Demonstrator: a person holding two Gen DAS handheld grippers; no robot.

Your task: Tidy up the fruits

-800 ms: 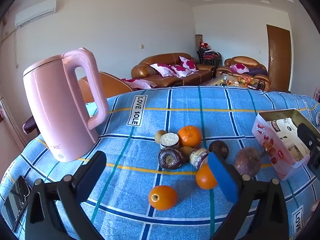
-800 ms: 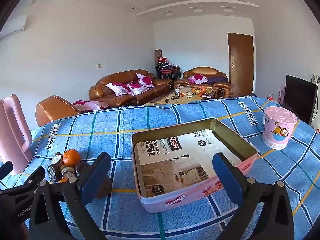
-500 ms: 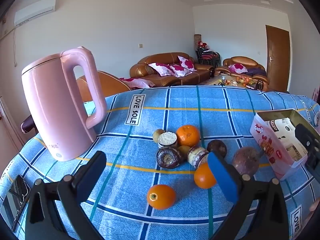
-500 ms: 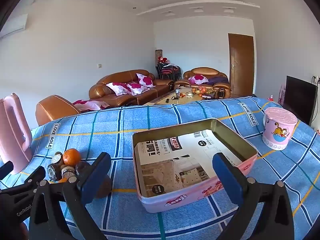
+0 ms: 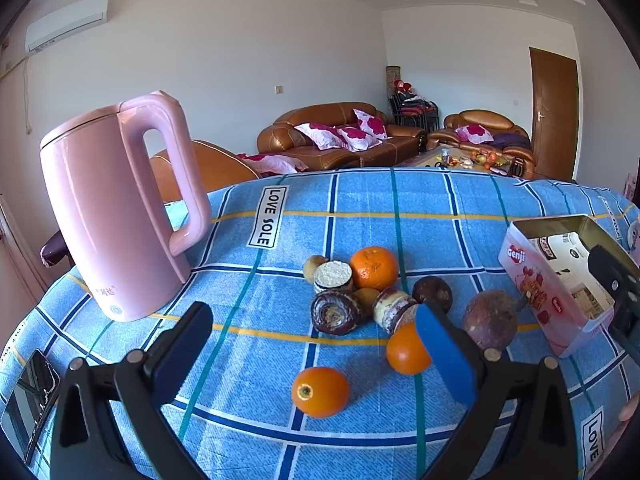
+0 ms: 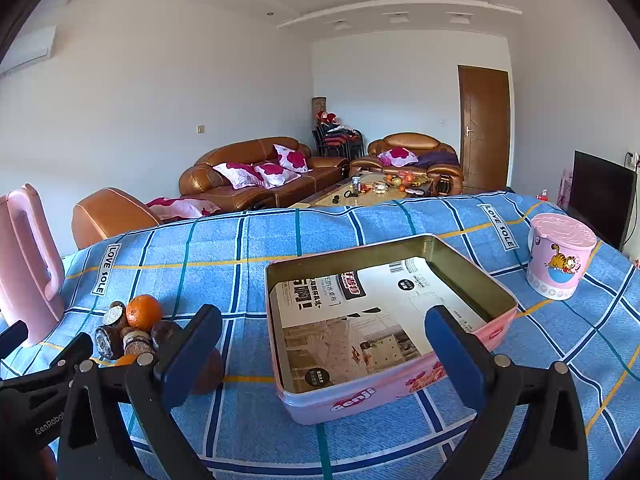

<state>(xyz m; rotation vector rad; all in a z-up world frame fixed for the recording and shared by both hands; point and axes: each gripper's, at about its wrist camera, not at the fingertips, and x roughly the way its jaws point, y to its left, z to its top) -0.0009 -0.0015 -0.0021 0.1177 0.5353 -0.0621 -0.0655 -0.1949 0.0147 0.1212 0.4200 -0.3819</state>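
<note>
Left gripper: the left gripper [image 5: 312, 344] hangs over the near edge of the table, jaws spread wide with nothing between the pads, aimed down at the fruit.
Right gripper: the right gripper [image 6: 324, 344] is likewise spread wide and empty, hovering at the near side of the pink tin [image 6: 400, 390].
Fruit pile: the fruits sit in a loose cluster toward the left half of the blue checked tablecloth [image 5: 360, 200], between the pink kettle [image 5: 108, 216] and the tin.
Nearest piece: a loose orange [image 5: 320, 391] lies apart from the pile, closest to the near edge and in line with the left jaws.
Others: a second orange [image 5: 406, 350] is partly hidden by the blue pad; a third orange [image 5: 374, 267] sits at the back; dark passion fruits [image 5: 489, 324] and cut halves [image 5: 335, 312] touch one another mid-pile.
Tin: open, lined with printed paper, no fruit in it, toward the right half of the table.
Handling: oranges look firm, round and likely to roll; the cloth gives some grip. Cut halves probably bruise or smear easily.
Where to grip: across the widest middle of the loose orange, pads on opposite sides, with gentle pressure.
Stage: seemingly the start; nothing sorted yet.
</note>
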